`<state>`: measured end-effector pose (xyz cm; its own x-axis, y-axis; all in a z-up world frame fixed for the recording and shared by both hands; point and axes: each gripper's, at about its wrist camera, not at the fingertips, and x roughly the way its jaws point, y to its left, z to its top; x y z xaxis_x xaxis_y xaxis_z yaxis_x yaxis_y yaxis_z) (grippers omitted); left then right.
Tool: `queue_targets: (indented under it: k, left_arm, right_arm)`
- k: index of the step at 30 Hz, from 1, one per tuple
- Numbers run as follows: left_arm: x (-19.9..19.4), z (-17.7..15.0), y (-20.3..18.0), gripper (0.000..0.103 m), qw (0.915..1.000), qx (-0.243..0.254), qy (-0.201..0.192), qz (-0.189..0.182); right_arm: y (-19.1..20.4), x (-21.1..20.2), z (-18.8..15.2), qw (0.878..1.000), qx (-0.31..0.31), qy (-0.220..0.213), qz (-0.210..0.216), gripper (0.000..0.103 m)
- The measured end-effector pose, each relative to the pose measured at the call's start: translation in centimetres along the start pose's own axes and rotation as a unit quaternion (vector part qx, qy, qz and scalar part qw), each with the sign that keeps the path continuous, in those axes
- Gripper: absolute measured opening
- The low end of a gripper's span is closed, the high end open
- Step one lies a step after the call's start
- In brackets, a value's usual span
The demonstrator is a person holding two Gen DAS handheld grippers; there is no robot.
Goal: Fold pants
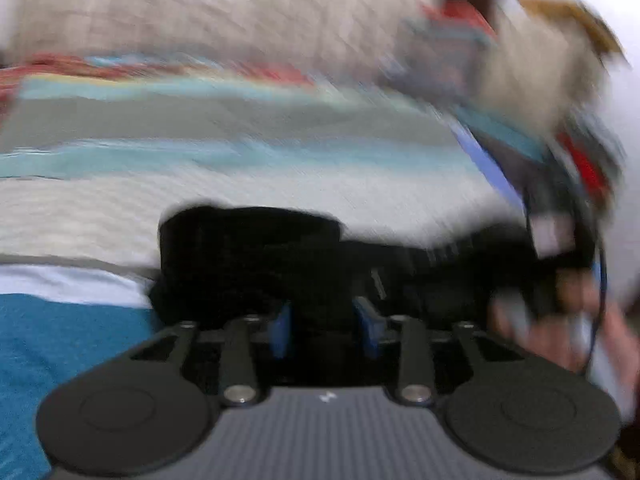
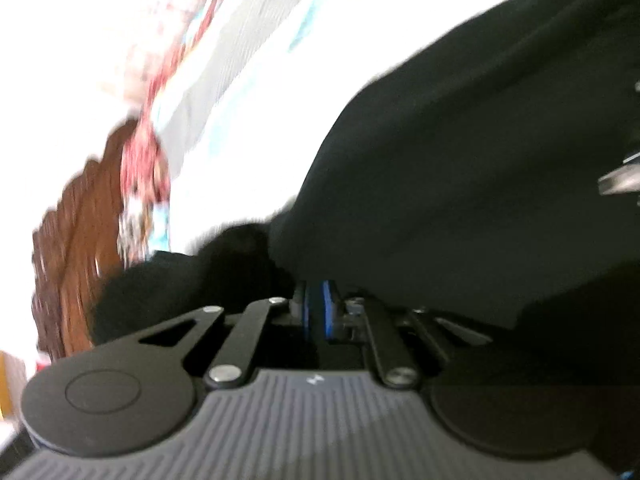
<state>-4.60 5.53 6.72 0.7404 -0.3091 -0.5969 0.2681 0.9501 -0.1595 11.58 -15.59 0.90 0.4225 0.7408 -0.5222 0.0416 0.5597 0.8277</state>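
Both views are smeared with motion blur, so fine detail is lost. Your landmark is the black fabric pants [image 1: 256, 256], lying bunched in a dark heap on a bedspread striped in cream, grey, pale blue and teal [image 1: 240, 152]; the heap sits on the cream band of that cover, with the teal band to the left of the pants.

In the left wrist view, your left gripper [image 1: 326, 326] points down at the near edge of the pants; its two blue-padded fingers [image 1: 282, 330] stand partly spread with a clear gap between them; dark cloth shows in that gap, but the blur hides whether the pads press on it. To the right of the pants, a hand [image 1: 560, 320] holds the other tool low over the cloth.

In the right wrist view, tilted steeply, the pants [image 2: 460, 160] fill the right half; your right gripper [image 2: 316, 310] has its blue pads [image 2: 330, 308] drawn nearly together, pinching a fold of the black fabric. To the left of the pants lies a blurred red-patterned fabric [image 2: 140, 152], and past that a brown wooden surface [image 2: 76, 240].
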Motion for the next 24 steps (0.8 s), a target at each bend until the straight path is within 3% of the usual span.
queue_targets:
  k: [1, 3, 5, 8, 9, 11, 15, 16, 18, 19, 20, 24]
  left_arm:
    - [1.7, -0.5, -1.1, 0.054, 0.9991, 0.020, 0.034, -0.015]
    - [3.5, -1.5, -2.2, 0.054, 0.9970, 0.038, 0.067, -0.008]
    - [2.8, -1.7, -2.4, 0.063, 0.9970, 0.052, 0.058, -0.005]
    - [0.1, -1.0, -0.7, 0.080, 0.9982, 0.025, 0.040, -0.037]
    - [-0.8, -1.1, 0.0, 0.080, 0.9988, 0.012, 0.029, -0.038]
    - [-2.7, -1.1, 2.2, 0.080, 0.9991, -0.025, 0.011, -0.033]
    - [-4.1, -0.9, 7.7, 0.075, 0.9908, -0.134, 0.006, 0.013]
    - [-3.8, -0.9, 8.9, 0.067, 0.9866, -0.161, 0.013, 0.025]
    - [-2.9, -0.9, 10.8, 0.056, 0.9779, -0.203, 0.025, 0.042]
    - [-2.4, -0.8, 11.2, 0.050, 0.9747, -0.217, 0.029, 0.047]
    - [-2.0, -0.7, 11.5, 0.048, 0.9726, -0.224, 0.031, 0.052]
    - [-1.7, 0.3, 9.8, 0.048, 0.9790, -0.199, 0.015, 0.041]
  right_arm:
    - [-0.7, -0.7, 0.3, 1.000, 0.011, -0.010, 0.000, 0.019]
    - [-1.8, -1.5, 0.2, 0.999, 0.029, -0.017, -0.005, 0.027]
    - [-2.3, -1.5, -0.6, 0.999, 0.028, -0.015, -0.011, 0.044]
    - [-2.2, -0.9, -1.2, 1.000, 0.022, -0.006, -0.004, 0.057]
    - [-2.1, -0.7, -1.1, 1.000, 0.016, -0.004, 0.000, 0.059]
    - [-1.7, -0.4, -0.9, 1.000, 0.002, 0.001, 0.005, 0.074]
    - [0.1, 1.5, 0.2, 0.998, -0.057, 0.023, -0.009, 0.081]
    - [1.0, 2.4, -0.1, 0.996, -0.084, 0.028, -0.024, 0.082]
    - [2.8, 3.2, -1.4, 0.986, -0.155, 0.020, -0.064, 0.074]
    - [3.8, 3.3, -2.2, 0.977, -0.198, 0.018, -0.077, 0.042]
    - [4.4, 3.1, -2.6, 0.972, -0.221, 0.018, -0.079, 0.024]
    - [5.2, -0.9, -2.5, 0.968, -0.239, -0.045, -0.065, 0.020]
